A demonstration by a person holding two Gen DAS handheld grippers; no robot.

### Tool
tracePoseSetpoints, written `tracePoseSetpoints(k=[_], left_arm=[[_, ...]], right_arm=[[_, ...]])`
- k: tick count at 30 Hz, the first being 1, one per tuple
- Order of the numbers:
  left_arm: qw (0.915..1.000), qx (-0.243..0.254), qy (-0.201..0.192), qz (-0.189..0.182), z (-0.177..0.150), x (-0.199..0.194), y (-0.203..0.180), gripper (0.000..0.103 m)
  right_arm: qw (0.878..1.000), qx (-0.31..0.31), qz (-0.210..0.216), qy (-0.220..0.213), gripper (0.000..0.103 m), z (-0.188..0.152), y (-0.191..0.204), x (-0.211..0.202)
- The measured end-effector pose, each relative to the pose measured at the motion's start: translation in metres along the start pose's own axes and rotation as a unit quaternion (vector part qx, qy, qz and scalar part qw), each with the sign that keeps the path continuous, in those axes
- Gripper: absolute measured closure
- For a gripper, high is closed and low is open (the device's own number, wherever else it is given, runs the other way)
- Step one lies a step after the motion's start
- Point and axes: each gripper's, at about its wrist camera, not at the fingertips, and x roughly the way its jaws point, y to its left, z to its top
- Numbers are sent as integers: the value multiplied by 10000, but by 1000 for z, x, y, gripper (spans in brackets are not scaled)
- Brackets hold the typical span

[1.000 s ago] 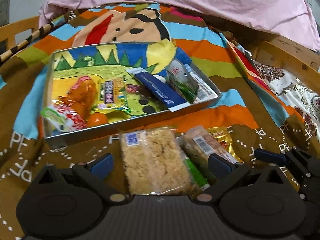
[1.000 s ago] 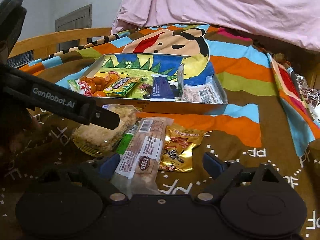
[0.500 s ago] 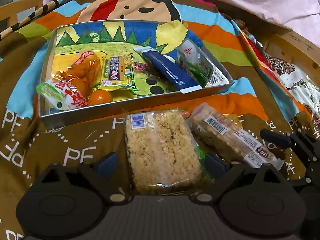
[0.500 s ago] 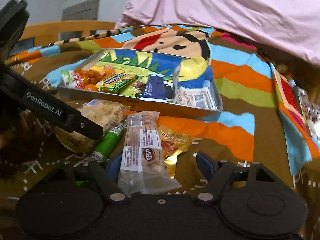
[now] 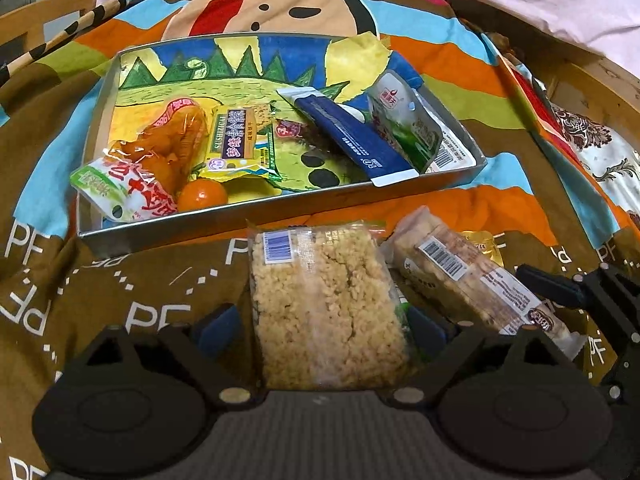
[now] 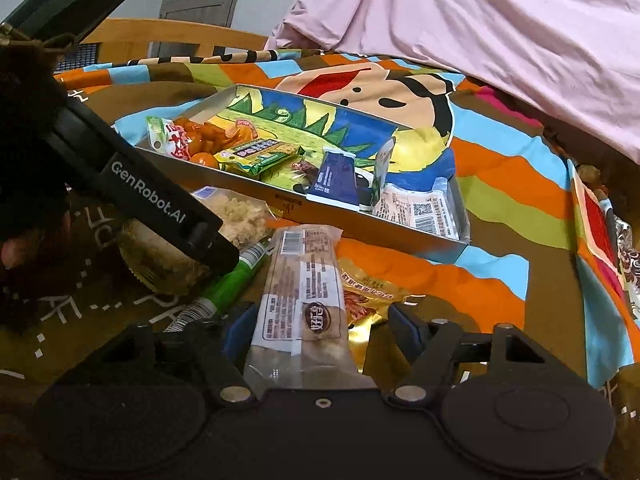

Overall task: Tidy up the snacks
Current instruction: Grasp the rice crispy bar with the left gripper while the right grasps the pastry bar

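The left gripper (image 5: pixel 322 326) has its jaws apart, one on each side of the rice crisp cake packet (image 5: pixel 324 308), which lies on the bed's cartoon blanket (image 5: pixel 132 280) just in front of the metal tray (image 5: pixel 256 218). Judged by appearance, this packet is light, its clear film is slippery, and the puffed block inside is brittle; take hold across the two long edges near mid-length, with light pressure only. Its long axis runs away from the gripper toward the tray, barcode end farthest. A green tube (image 6: pixel 230 282) lies partly beneath its right edge and may shift with it. To the right, the right gripper (image 6: pixel 316 328) also has its jaws apart, straddling the near end of the nut brittle bar (image 6: pixel 302 296), without visible clamping. This bar appears light and stiff, and is likely to snap if bent; grip across its width, well in from the crimped end seal. Its long axis points toward the tray's near wall. A gold foil pouch (image 6: pixel 366 294) lies touching its right side. The tray already holds several snacks, including a blue packet (image 5: pixel 356 142).
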Motion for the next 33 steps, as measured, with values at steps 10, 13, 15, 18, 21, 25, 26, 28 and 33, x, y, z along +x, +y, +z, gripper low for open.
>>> tracePoseSetpoints(k=[10,13,15,18,21,25,26,28,33], left_arm=[[10000,9,-21,-41,-4,-7,0,26],[10000,86,14,-11,-5,-10,-1,26],[9999,138,10,29,-7,-14,-3,27],[10000,48,-80,14,-12,-23,-3,27],[9998,-47,-168,-30,-17,-33,0,28],[9999,-33,-121,-47,-23,-39,0,28],[9999,-4,-101,-32,-25,-40,-1,28],[9999,112,-2,3,-28,-39,-3,28],[9994,308,160,94,-27,-32,-7,25]], right_arm=[[9994,-312,-44,-119,62,0,12,-5],[9993,-318,-79,-153,62,0,11,-7],[9991,-355,-109,-181,62,0,12,-8],[9984,-487,-150,-258,63,0,15,-11],[9965,-721,-214,-369,63,-2,21,-15],[9924,-1073,-330,-508,63,-4,30,-20],[9915,-1130,-345,-537,63,-4,31,-21],[9903,-1211,-360,-572,63,-4,33,-24],[9896,-1261,-383,-583,63,-4,35,-28]])
